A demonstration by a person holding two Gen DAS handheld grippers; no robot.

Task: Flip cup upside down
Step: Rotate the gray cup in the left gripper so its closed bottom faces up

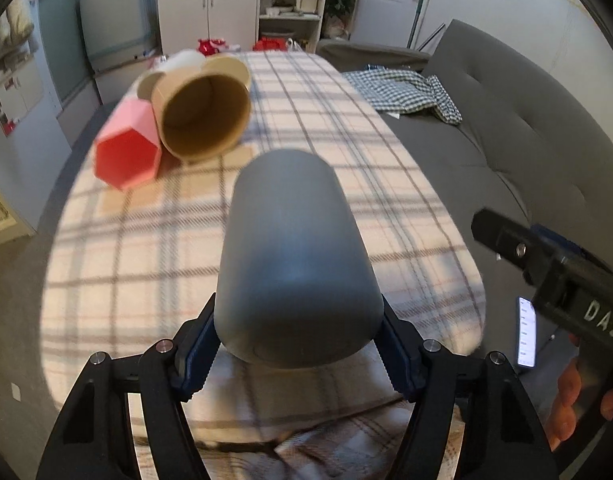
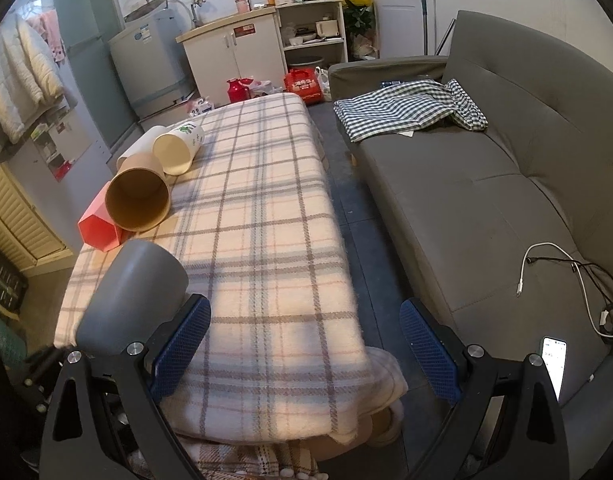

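Observation:
My left gripper [image 1: 298, 338] is shut on a grey cup [image 1: 294, 256], held tilted above the near end of the plaid-covered table [image 1: 306, 112]; its closed base faces the far end. The same cup shows at the left in the right wrist view [image 2: 134, 300], beside my right gripper's left finger. My right gripper [image 2: 304, 350] is open and empty over the table's near right corner; its body also shows at the right in the left wrist view [image 1: 554, 276].
A brown paper cup [image 1: 204, 114], a pink hexagonal cup [image 1: 128, 152] and a white cup [image 2: 178, 152] lie on their sides at the table's far left. A grey sofa [image 2: 486, 184] with a checked cloth [image 2: 410, 108], a cable and a phone [image 2: 554, 364] stands to the right.

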